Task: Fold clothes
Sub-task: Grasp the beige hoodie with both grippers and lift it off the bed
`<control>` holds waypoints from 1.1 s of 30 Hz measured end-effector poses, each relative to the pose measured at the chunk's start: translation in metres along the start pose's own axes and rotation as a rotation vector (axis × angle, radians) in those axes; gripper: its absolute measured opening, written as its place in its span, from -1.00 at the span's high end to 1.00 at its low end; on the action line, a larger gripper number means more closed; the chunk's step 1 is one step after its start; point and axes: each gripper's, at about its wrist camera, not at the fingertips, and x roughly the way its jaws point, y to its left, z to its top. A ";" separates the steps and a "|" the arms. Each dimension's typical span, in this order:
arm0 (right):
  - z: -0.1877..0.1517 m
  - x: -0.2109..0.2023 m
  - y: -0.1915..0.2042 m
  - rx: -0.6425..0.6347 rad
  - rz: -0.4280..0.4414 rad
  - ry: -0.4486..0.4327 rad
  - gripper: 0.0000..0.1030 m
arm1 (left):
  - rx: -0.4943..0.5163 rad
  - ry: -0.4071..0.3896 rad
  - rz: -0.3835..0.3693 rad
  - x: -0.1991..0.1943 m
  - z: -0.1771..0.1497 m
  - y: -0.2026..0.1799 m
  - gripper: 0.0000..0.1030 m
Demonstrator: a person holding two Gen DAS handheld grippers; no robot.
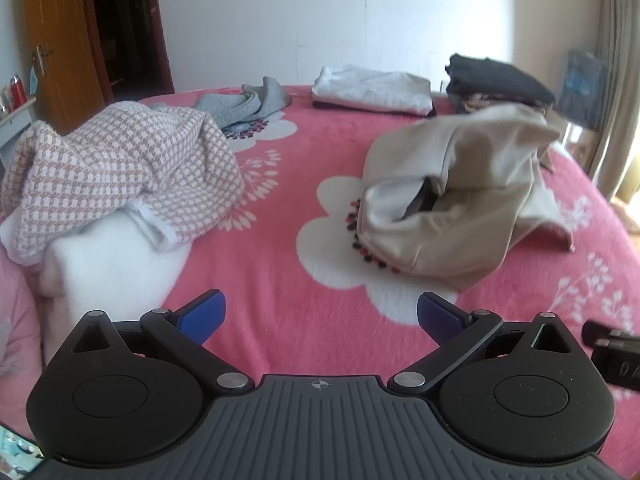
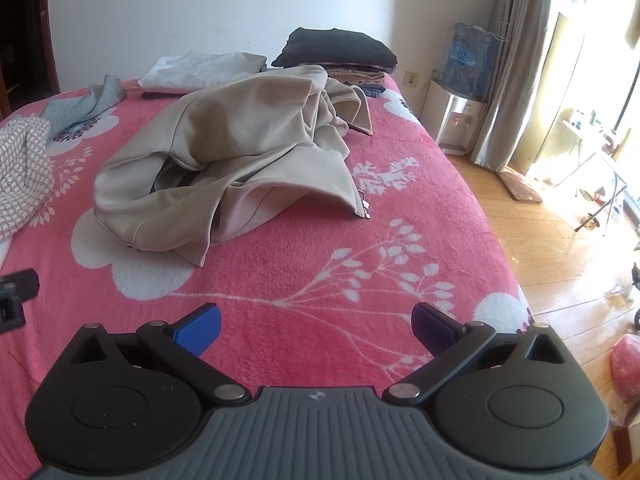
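We note a beige garment [image 1: 452, 200] lying crumpled in a loose heap on the pink flowered bed [image 1: 288, 208], centre right of the left wrist view and upper centre left of the right wrist view [image 2: 224, 160]; its folds stand up, an opening gapes toward us, and a zip end shows at its right hem in the right view only. Left gripper [image 1: 320, 318]: jaws wide apart, holding nothing, low over the bedspread. Right gripper [image 2: 316, 326]: jaws likewise spread, empty. Only the left view shows in full the pink-and-white checked knit [image 1: 120, 176] heaped over a white cloth [image 1: 116, 264] at left, and a wooden door [image 1: 60, 40] upper left. Only the right view shows the water dispenser [image 2: 460, 116], curtain [image 2: 516, 60] and wood floor [image 2: 560, 240] at right. Toward the wall: a grey garment [image 1: 248, 104], a folded white pile [image 1: 372, 90], a dark folded stack [image 1: 496, 80]. Nothing lies between either gripper and the beige garment.
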 end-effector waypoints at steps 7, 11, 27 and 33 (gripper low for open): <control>0.002 0.008 -0.006 0.005 0.017 -0.031 -1.00 | -0.033 -0.066 -0.041 0.014 0.007 0.007 -1.00; 0.003 0.017 -0.022 0.044 0.077 -0.096 -1.00 | -0.029 -0.080 -0.096 0.041 0.008 0.009 -1.00; 0.140 0.131 -0.071 0.237 0.392 -0.291 -1.00 | 0.111 -0.199 -0.206 0.147 0.039 -0.016 -0.91; 0.172 0.205 -0.066 0.337 0.485 -0.111 -0.56 | 0.203 -0.146 -0.190 0.181 0.043 -0.038 -0.17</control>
